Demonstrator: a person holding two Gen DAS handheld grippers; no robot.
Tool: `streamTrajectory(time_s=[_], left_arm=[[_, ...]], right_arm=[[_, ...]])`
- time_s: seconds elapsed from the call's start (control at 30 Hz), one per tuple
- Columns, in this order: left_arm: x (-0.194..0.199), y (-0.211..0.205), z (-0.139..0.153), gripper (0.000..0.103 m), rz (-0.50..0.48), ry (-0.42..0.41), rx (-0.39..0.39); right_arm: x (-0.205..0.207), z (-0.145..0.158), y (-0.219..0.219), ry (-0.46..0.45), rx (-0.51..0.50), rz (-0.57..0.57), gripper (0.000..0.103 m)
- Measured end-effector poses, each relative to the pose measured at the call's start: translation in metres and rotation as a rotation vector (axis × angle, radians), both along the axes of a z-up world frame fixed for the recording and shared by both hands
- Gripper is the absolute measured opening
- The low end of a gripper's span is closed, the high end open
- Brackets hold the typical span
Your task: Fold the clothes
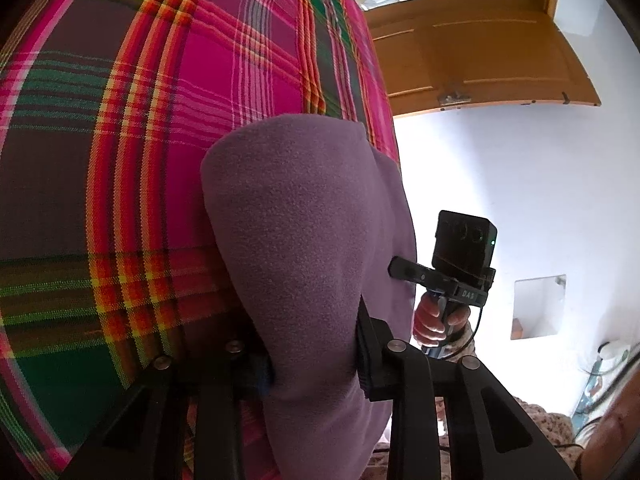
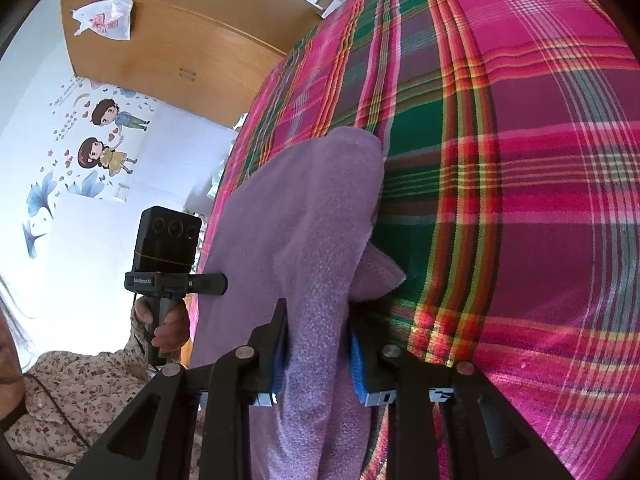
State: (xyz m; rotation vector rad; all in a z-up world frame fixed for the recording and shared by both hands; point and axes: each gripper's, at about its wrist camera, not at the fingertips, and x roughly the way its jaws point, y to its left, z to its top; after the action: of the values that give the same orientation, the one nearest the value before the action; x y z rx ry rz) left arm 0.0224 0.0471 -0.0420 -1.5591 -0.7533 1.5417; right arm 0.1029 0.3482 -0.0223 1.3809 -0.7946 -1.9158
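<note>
Two hand-held grippers are clamped on one purple fleece garment, which is lifted above a bed covered in a pink, green and red plaid sheet. Left gripper: both jaws press into a thick bunch of the fleece, the cloth filling the gap and bulging out forward over the fingertips. Right gripper: blue pads squeeze another bunch of the same fleece, which hangs down below the jaws and rises ahead in a rounded fold; a loose flap lies off to the right, low against the plaid. Fleece blocks the central field in both wrist views, hiding much of the bed surface ahead. From the left wrist view, the right hand shows past the garment's edge, wrapped around its gripper's handle, with the camera block above it. From the right wrist view, the left hand shows likewise on its handle, with a floral-print sleeve below it. Surroundings: a wooden door and a white wall with a small square recess on one side; on the other, a wooden wardrobe with a plastic bag against it, and cartoon-figure wall stickers with blue flowers.
</note>
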Motion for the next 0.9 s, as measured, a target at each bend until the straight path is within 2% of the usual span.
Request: streamTrajectory(time_s=[0.1, 0.3, 0.5, 0.63, 0.9], left_arm=[[0.000, 0.001, 0.001, 0.033, 0.013, -0.006, -0.003], [0.002, 0.004, 0.012, 0.033, 0.013, 0.024, -0.008], [-0.002, -0.003, 0.030, 0.033, 0.022, 0.067, 0.005], [-0.009, -0.014, 0.042, 0.033, 0.039, 0.100, -0.002], [-0.024, -0.045, 0.055, 0.033, 0.105, 0.131, -0.021]], right_arm=[[0.002, 0.002, -0.001, 0.005, 0.011, -0.016, 0.026], [0.007, 0.016, -0.006, 0.031, 0.061, -0.040, 0.025], [0.009, 0.035, -0.013, 0.070, 0.067, -0.050, 0.025], [0.001, 0.046, -0.025, 0.103, 0.059, -0.044, 0.025], [-0.027, 0.050, -0.054, 0.128, 0.027, -0.027, 0.025]])
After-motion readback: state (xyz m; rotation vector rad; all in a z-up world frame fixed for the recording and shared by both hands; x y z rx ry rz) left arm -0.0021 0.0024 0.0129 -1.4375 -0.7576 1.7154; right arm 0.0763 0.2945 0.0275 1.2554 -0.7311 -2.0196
